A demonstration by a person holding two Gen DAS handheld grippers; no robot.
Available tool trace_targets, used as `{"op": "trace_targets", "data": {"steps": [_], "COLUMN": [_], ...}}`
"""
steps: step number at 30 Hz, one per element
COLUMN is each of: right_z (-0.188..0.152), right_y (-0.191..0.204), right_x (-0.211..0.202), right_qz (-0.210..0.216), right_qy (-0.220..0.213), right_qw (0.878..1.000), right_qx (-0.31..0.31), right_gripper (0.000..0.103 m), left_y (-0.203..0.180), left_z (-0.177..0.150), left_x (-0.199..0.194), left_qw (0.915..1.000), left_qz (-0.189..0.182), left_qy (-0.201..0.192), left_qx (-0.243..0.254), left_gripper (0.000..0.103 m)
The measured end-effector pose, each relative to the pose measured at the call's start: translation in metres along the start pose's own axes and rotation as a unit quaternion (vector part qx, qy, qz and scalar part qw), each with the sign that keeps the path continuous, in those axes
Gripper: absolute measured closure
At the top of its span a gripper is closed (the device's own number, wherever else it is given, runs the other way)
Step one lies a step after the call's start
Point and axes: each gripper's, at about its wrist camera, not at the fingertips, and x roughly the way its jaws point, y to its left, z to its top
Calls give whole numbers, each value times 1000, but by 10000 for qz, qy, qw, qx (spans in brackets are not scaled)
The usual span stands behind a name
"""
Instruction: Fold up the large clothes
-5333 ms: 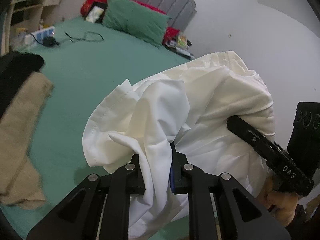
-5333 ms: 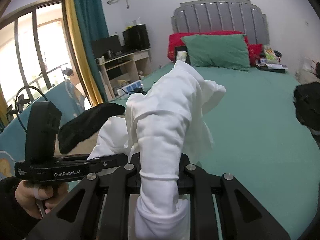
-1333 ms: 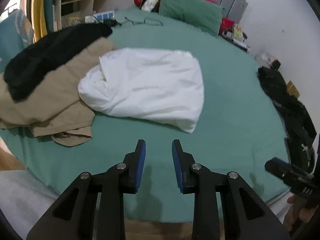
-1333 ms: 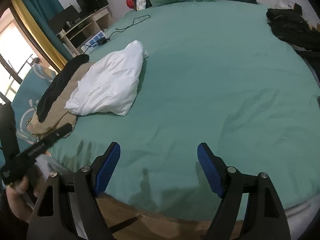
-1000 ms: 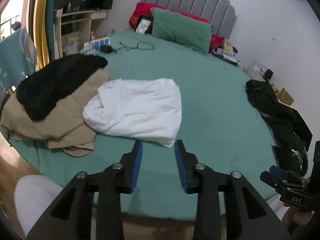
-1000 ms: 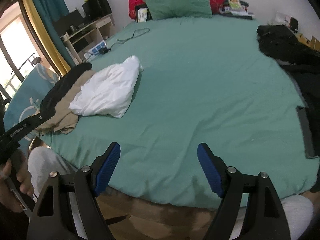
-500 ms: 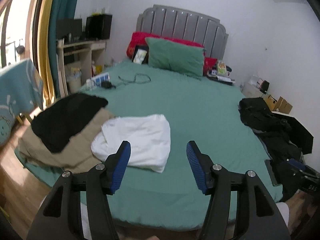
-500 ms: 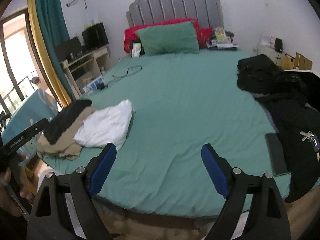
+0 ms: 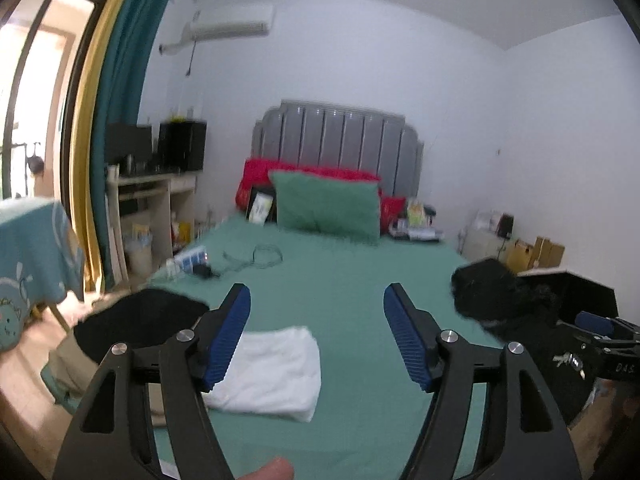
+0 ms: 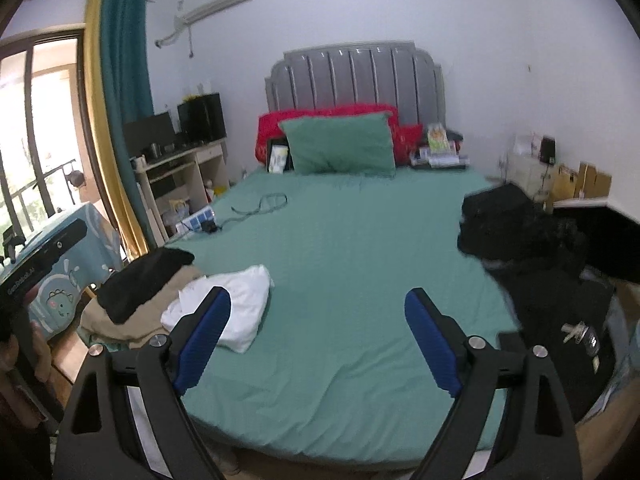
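The left tongs (image 9: 317,334) hang above the near edge of the bed (image 9: 344,280), jaws wide and still spreading, with nothing between the blue pads. The right tongs (image 10: 318,336) are likewise wide and opening, empty, held over the near middle of the green sheet.

The folded white garment (image 9: 272,368) lies flat on the bed at its near left, well apart from both tongs' pads though the left finger crosses in front of it in the left wrist view. From the right wrist view the same white garment (image 10: 236,312) rests just beside, and partly against, a heap of a tan garment (image 10: 116,320) with a black garment (image 10: 144,280) on top, at the bed's left edge.

A pile of black clothes (image 10: 532,264) covers the bed's right side, with a small bunch of keys (image 10: 576,330) lying on it. At the far end a green pillow (image 10: 340,146) leans on red cushions (image 10: 272,128) before the grey headboard (image 10: 356,76). A loose cable (image 10: 264,202) lies on the sheet far left. A counter (image 10: 176,168) stands beside the teal curtain (image 10: 124,60).
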Motion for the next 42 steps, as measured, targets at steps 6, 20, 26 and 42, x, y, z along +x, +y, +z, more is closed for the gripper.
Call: {"op": "trace_targets", "data": {"steps": [6, 20, 26, 42], "right_z": [16, 28, 25, 10], "right_y": [19, 49, 57, 56], "right_x": [-24, -50, -36, 1], "right_qz": [9, 183, 235, 280], "right_qy": [-531, -1454, -1318, -901], "right_qw": [9982, 9882, 9899, 9949], "right_qx": [-277, -437, -467, -349], "right_gripper": [8, 2, 2, 2], "left_y": [-4, 1, 4, 24], "left_z": [14, 17, 12, -4], "left_x": [-16, -41, -35, -6], "left_qw": [9995, 9946, 9953, 9987], "left_qz": [29, 194, 231, 226], "left_qy": [-275, -1007, -915, -462], "left_qx": [146, 177, 211, 34], "left_gripper": [25, 20, 20, 20]}}
